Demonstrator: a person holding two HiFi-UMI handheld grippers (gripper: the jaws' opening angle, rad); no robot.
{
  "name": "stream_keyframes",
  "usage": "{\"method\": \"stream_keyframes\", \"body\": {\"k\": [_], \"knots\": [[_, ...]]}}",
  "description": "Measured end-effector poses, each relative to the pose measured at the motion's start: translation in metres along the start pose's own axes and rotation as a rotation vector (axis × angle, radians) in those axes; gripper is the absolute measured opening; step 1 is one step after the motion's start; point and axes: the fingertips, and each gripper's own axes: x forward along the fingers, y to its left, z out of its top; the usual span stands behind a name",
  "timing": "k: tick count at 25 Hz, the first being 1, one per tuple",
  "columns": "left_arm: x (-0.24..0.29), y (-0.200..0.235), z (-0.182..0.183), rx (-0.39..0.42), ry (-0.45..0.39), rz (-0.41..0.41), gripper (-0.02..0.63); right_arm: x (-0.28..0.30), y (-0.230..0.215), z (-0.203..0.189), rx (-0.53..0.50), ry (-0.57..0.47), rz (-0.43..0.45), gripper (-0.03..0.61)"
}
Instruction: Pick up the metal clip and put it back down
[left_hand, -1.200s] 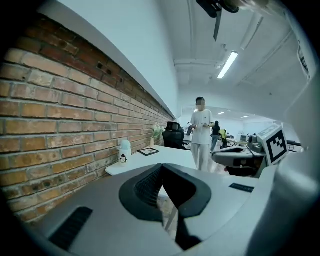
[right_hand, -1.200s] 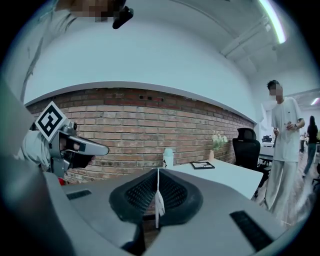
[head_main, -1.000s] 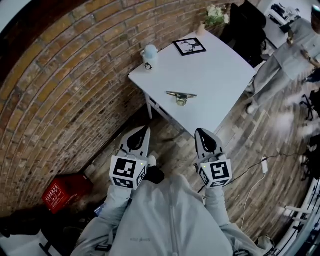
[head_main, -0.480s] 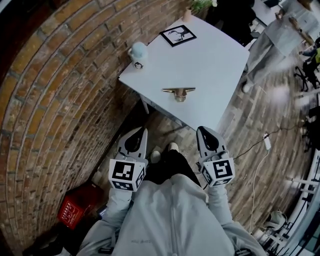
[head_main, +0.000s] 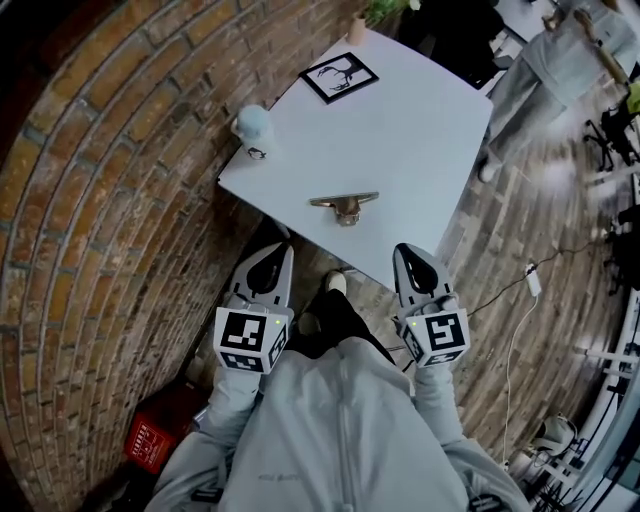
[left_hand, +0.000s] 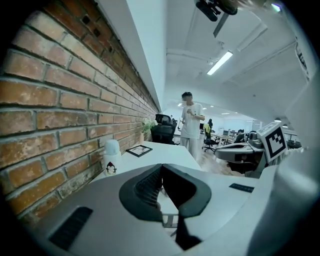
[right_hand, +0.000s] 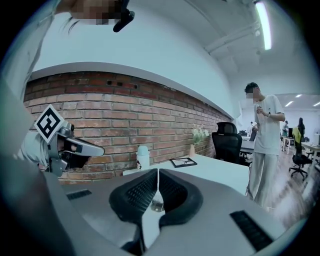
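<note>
Both grippers have advanced toward the table's (head_main: 425, 120) near edge. Left gripper (head_main: 281, 250) and right gripper (head_main: 404, 251): jaws closed, empty, short of that edge. Metal clip (head_main: 344, 203) lies just inside it, midway along, untouched.

**White table, four things on top**

Seen from the head view, the white table (head_main: 420, 130) stands on a plank floor (head_main: 520, 240). Taking the tabletop's middle as the dial's centre, a metal clip (head_main: 344, 203) lies at 7 o'clock near the front edge. A small pale bottle (head_main: 253, 128) stands at 9 o'clock by the left edge. A framed picture (head_main: 339, 77) lies flat at 11 o'clock. A plant pot (head_main: 357, 28) stands at 12 o'clock, at the far corner.
</note>
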Motion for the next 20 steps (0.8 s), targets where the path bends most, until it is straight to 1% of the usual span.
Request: {"method": "stream_keyframes", "body": {"k": [6, 10, 14, 20], "knots": [[0.059, 0.013, 0.045, 0.021, -0.042, 0.010, 0.026, 0.046, -0.043, 0.024, -0.016, -0.025, 0.022, 0.025], [0.090, 0.021, 0.065, 0.023, -0.053, 0.026, 0.026, 0.072, -0.062, 0.039, -0.026, -0.038, 0.050, 0.025], [0.108, 0.027, 0.072, 0.015, -0.052, 0.042, 0.026, 0.089, -0.075, 0.044, -0.038, -0.034, 0.077, 0.025], [0.120, 0.036, 0.074, 0.002, -0.041, 0.040, 0.026, 0.099, -0.082, 0.046, -0.036, -0.022, 0.080, 0.025]]}}
